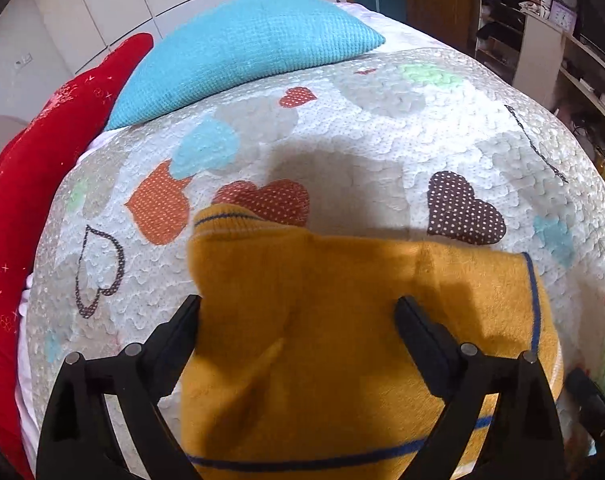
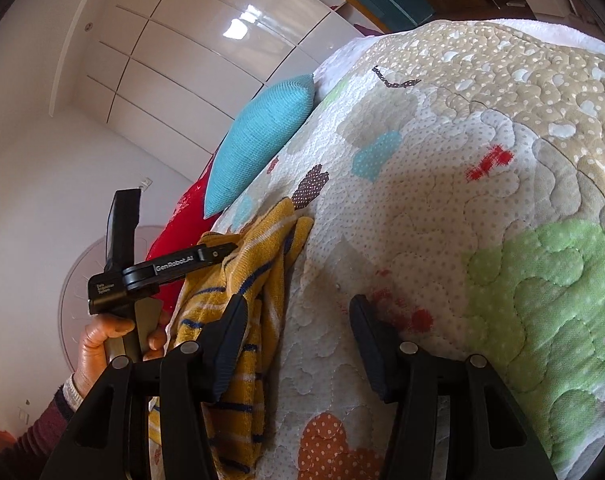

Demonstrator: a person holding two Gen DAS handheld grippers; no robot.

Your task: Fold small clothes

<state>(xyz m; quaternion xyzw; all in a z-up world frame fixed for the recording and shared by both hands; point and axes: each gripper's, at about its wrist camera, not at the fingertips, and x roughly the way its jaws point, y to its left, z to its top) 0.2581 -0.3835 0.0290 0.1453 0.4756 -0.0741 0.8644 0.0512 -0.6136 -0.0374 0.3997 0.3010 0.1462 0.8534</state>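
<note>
Fuzzy mustard knit with thin blue stripes on the small garment (image 1: 342,320). Stitched, puffy, dotted cotton-like cloth on the quilt (image 2: 442,200). Coarse waffle weave on the turquoise cushion (image 1: 238,52); soft velvety pile, seemingly, on the red pillow (image 1: 42,168). Matt black plastic on the right gripper (image 2: 298,340). Glossy white wardrobe panels (image 2: 182,40).

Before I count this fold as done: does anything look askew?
The mustard garment lies bunched in uneven layers on the quilt, edges not lined up. Nothing looks spilled or damaged.
</note>
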